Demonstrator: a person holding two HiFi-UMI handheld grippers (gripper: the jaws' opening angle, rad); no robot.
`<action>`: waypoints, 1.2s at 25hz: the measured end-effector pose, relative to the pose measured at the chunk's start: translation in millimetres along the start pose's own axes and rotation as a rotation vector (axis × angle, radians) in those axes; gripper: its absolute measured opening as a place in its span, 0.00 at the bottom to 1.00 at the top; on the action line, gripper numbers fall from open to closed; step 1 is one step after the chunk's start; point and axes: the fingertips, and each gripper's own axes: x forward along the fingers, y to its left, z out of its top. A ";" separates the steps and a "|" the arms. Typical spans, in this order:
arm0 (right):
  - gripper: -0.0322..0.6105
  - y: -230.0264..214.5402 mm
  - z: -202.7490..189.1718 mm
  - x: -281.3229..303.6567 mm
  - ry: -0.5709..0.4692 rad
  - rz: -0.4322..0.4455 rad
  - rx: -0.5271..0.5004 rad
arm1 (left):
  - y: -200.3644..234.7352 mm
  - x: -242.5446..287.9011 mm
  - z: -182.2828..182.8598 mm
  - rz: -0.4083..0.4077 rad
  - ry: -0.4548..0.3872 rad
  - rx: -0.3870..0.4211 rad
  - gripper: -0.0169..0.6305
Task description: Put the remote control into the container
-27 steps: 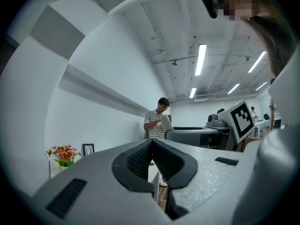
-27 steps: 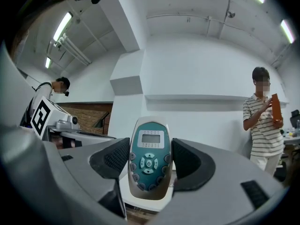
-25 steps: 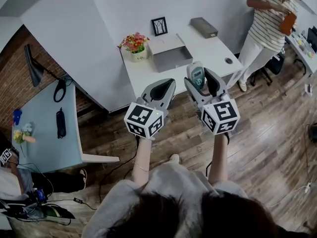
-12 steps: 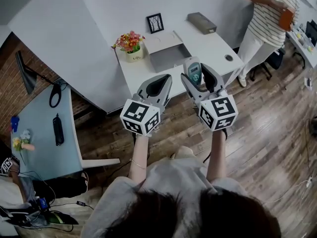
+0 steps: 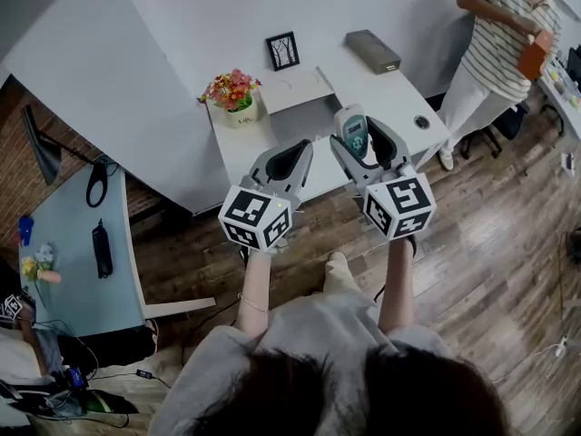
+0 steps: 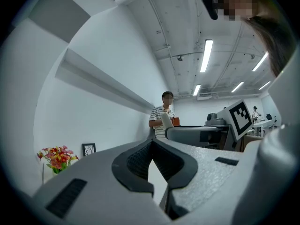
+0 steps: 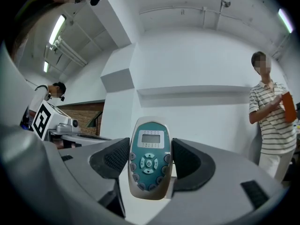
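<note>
Room: wood-plank floor, white walls, a white desk against the wall as the reference point.

1. Pale blue side table, well left of the desk, with dark items lying on it.
2. Flower pot, at the desk's left end.
3. Picture frame, at the desk's back edge, propped against the wall.
4. Container, shallow and grey, mid-desk, open side up, its front part hidden behind the grippers.
5. Left gripper, held over the desk's front edge. In the left gripper view its jaw tips meet and nothing sits between the pads.
6. Right gripper, beside it to the right, clamped on the remote control. The long axis runs along the jaws, display end pointing away from the person toward the desk, teal face up.
   - The right gripper view alone shows the pads pressing the remote control's two long sides, the display above the ring of keys.
   - The head view alone shows the container.
7. Grey box, at the desk's back right.
8. Person in a striped shirt, standing past the desk's right end.
</note>
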 end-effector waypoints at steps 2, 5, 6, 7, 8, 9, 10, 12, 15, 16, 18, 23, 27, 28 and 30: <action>0.49 -13.3 -0.3 10.2 0.003 0.009 -0.002 | 4.9 13.9 0.9 0.005 -0.001 -0.001 0.03; 0.49 -30.9 -2.8 28.1 0.014 0.032 -0.015 | 15.9 34.2 -0.6 0.021 -0.001 -0.005 0.03; 0.49 -36.3 -3.6 33.8 0.017 0.040 -0.017 | 20.2 40.5 -1.6 0.028 -0.002 -0.009 0.03; 0.49 -41.0 -4.4 39.3 0.019 0.050 -0.020 | 24.4 46.4 -2.5 0.037 -0.004 -0.013 0.03; 0.49 -45.2 -5.4 44.5 0.022 0.061 -0.024 | 28.4 52.0 -3.4 0.045 -0.007 -0.017 0.03; 0.49 -49.1 -6.6 49.7 0.026 0.072 -0.030 | 32.0 57.3 -4.3 0.052 -0.010 -0.020 0.03; 0.49 -53.1 -8.1 54.9 0.031 0.081 -0.035 | 35.3 62.5 -5.3 0.059 -0.012 -0.023 0.03; 0.49 -61.1 -11.2 65.4 0.041 0.099 -0.041 | 42.3 71.9 -7.5 0.073 -0.015 -0.031 0.03; 0.49 -70.9 -15.9 82.1 0.053 0.132 -0.046 | 55.0 84.3 -11.0 0.101 -0.016 -0.040 0.03; 0.49 -73.5 -17.9 87.9 0.057 0.143 -0.047 | 59.5 88.0 -12.4 0.111 -0.015 -0.043 0.03; 0.49 -77.2 -22.0 99.4 0.066 0.167 -0.049 | 68.8 94.4 -15.3 0.132 -0.012 -0.047 0.03; 0.49 -83.3 -31.0 125.3 0.084 0.224 -0.044 | 92.3 103.4 -23.0 0.190 0.003 -0.062 0.03; 0.49 -88.9 -45.2 145.1 0.109 0.244 -0.032 | 108.5 108.0 -32.8 0.226 0.023 -0.078 0.03; 0.49 -88.9 -49.1 150.6 0.117 0.251 -0.030 | 113.2 109.2 -35.2 0.233 0.028 -0.082 0.03; 0.49 -88.3 -57.0 160.8 0.136 0.267 -0.020 | 122.3 111.8 -41.2 0.241 0.045 -0.094 0.03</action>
